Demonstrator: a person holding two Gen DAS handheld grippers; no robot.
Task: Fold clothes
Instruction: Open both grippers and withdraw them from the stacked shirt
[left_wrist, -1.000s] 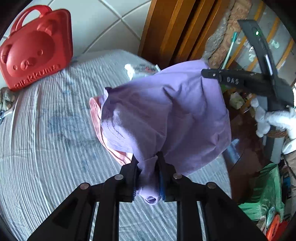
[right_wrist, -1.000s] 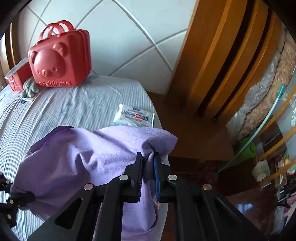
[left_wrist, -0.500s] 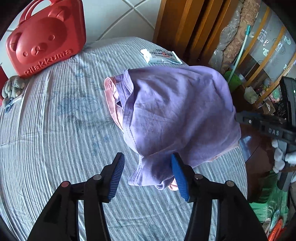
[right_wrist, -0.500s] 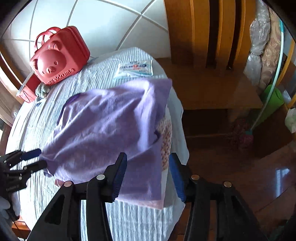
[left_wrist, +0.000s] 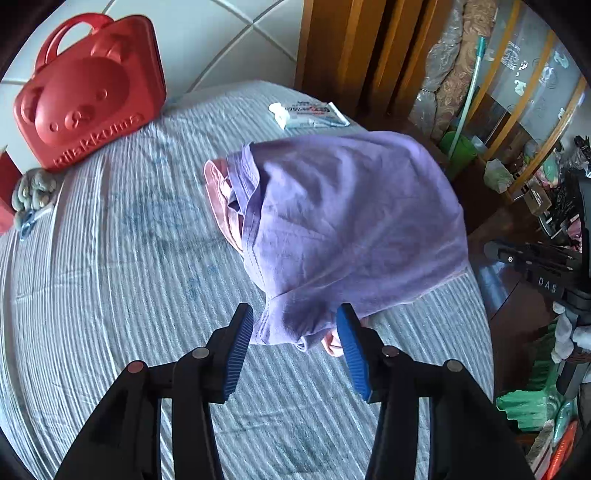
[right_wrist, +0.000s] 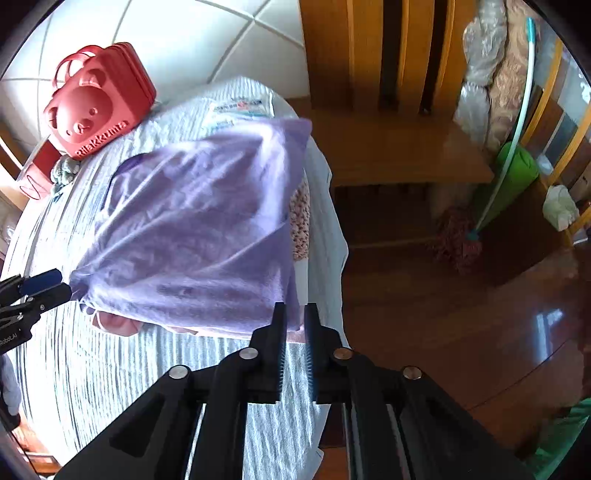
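Ahead of left gripper: purple garment is seen lying on striped tabletop, over a pink garment; its near corner sits between the wide-spread jaws, ungripped.
Change, left: the corner pinched a second ago has been let go; this fold is judged laid.
Ahead of right gripper: jaws are narrowed to a slit just short of the garment's edge; nothing is held.
Change, right: half a second ago it was wide.

To your left, the striped bedcover lies bare up to the red bear case and grey plush at its far edge. A wipes packet sits beyond the purple shirt. The bed drops off just right of it.
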